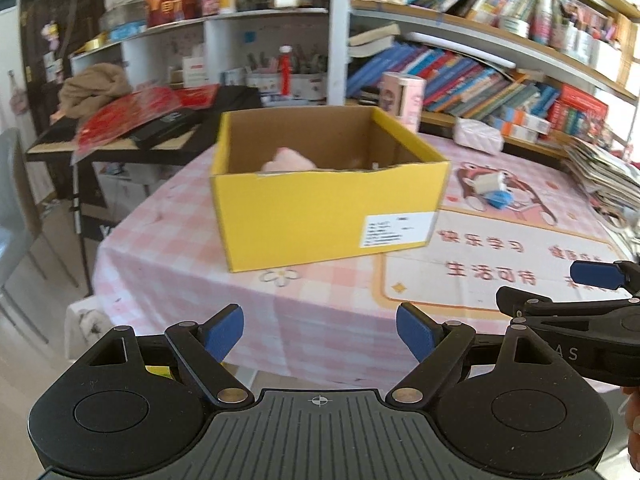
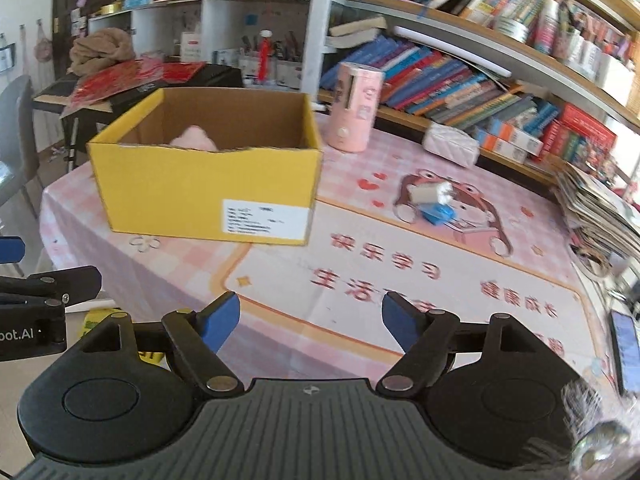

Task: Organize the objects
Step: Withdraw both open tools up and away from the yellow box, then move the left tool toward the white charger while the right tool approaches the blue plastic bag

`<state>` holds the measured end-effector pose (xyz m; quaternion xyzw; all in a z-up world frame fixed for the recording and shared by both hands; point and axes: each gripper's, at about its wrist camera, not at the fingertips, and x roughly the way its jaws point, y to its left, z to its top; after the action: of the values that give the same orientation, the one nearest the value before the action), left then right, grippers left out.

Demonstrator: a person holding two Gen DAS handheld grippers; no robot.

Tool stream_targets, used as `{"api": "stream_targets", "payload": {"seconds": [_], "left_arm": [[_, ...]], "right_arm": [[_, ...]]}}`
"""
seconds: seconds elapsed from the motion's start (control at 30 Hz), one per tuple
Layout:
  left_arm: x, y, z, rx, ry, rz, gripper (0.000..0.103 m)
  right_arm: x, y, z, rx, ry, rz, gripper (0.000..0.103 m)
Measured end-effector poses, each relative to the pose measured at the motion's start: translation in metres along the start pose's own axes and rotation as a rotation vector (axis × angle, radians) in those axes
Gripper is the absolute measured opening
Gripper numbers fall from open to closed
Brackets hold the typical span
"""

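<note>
An open yellow cardboard box [image 1: 320, 216] stands on the pink checked tablecloth [image 1: 312, 312]; it also shows in the right wrist view [image 2: 204, 196]. A pink soft object [image 1: 290, 162] lies inside it, partly hidden by the front wall, and shows in the right wrist view [image 2: 196, 140] too. A small white object [image 2: 432, 193] lies on a small blue object [image 2: 440, 214] to the right of the box. My left gripper [image 1: 320, 334] is open and empty at the table's near edge. My right gripper [image 2: 311, 322] is open and empty beside it, over the table's front.
A pink cylinder [image 2: 356, 106] stands behind the box, a quilted pink pouch [image 2: 450, 144] to its right. Stacked magazines [image 2: 600, 212] lie at the right edge, a phone [image 2: 626, 350] at front right. Bookshelves [image 2: 460, 72] run behind. A cluttered black side table [image 1: 120, 136] stands at left.
</note>
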<state>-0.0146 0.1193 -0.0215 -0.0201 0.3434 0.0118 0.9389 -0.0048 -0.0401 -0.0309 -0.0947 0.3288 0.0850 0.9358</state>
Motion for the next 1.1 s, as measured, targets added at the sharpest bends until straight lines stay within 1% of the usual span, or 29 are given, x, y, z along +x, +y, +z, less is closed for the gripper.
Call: {"api": "stream_targets", "payload": {"seconds": [0.43, 0.57, 0.8, 1.1], "left_arm": [[0.018, -0.059, 0.009, 0.121, 0.015, -0.162, 0.086], [0.025, -0.076, 0.011, 0.147, 0.024, -0.197, 0.086], [0.044, -0.098, 0.018, 0.166, 0.047, -0.210, 0.086], [0.071, -0.126, 0.035, 0.171, 0.062, -0.195, 0.086]], "right_arm": [[-0.012, -0.060, -0.022, 0.127, 0.038, -0.164, 0.080], [-0.012, -0.078, -0.026, 0.156, 0.052, -0.201, 0.080], [0.000, -0.101, -0.028, 0.176, 0.074, -0.215, 0.081], [0.032, -0.133, -0.017, 0.178, 0.099, -0.193, 0.081]]}}
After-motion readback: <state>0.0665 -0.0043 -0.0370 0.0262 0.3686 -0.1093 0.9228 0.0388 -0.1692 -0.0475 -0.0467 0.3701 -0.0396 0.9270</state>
